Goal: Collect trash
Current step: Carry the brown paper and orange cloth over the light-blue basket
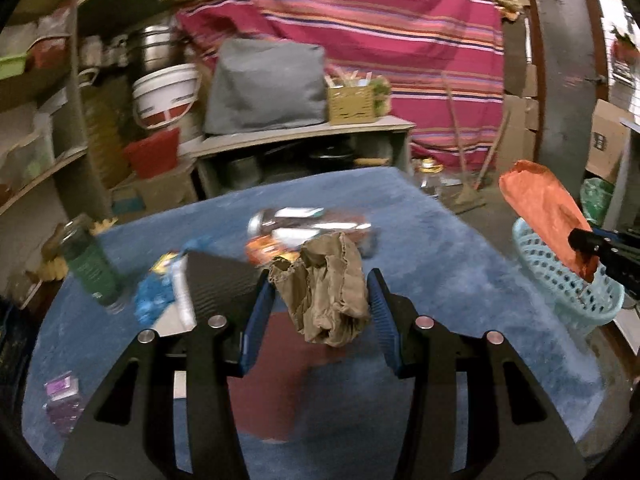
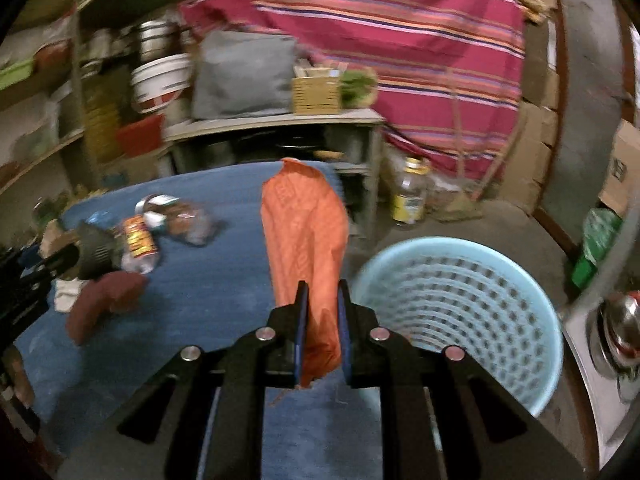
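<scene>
My left gripper (image 1: 320,280) is shut on a crumpled brown paper bag (image 1: 324,292) and holds it above the blue table (image 1: 440,248). My right gripper (image 2: 323,292) is shut on an orange wrapper (image 2: 304,240), held upright just left of the light blue perforated basket (image 2: 460,304). The basket also shows in the left wrist view (image 1: 568,288), with the orange wrapper (image 1: 544,212) over its rim. More trash lies on the table: a crushed clear plastic bottle (image 1: 312,224), a blue wrapper (image 1: 156,292), a green can (image 1: 92,268) and a dark red cloth (image 2: 104,304).
A small purple packet (image 1: 60,396) lies near the table's left front edge. Behind the table stand a grey shelf unit (image 1: 304,148), a white bucket (image 1: 164,96) and cluttered shelves (image 1: 36,128). A striped pink curtain (image 1: 360,32) hangs at the back. A jar (image 2: 410,196) stands on the floor.
</scene>
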Demonstrator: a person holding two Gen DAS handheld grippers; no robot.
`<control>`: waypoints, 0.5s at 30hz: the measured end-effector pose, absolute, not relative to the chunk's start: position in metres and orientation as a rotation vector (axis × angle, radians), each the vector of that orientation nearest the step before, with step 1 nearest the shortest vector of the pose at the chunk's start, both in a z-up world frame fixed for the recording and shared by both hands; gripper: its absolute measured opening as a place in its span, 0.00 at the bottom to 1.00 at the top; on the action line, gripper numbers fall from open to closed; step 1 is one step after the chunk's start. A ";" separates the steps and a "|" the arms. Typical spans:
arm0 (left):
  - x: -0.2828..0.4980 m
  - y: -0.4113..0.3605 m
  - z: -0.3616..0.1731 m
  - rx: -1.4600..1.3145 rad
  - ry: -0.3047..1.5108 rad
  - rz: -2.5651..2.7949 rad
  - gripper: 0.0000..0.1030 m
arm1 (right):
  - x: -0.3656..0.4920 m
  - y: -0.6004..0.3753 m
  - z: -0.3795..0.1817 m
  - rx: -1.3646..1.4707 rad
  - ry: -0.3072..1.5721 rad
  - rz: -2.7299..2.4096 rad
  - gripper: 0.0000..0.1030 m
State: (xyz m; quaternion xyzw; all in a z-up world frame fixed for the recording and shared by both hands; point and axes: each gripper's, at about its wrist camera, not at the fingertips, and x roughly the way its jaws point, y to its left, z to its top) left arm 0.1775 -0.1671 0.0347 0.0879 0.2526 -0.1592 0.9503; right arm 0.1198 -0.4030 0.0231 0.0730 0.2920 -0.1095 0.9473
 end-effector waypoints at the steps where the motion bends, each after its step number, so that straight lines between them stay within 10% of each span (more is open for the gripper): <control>1: 0.177 -0.176 0.035 0.171 0.517 -0.341 0.45 | 0.116 -0.416 0.023 0.169 0.593 -0.238 0.14; 15: 0.154 -0.334 0.027 0.209 0.535 -0.568 0.45 | 0.080 -0.523 0.001 0.194 0.648 -0.419 0.14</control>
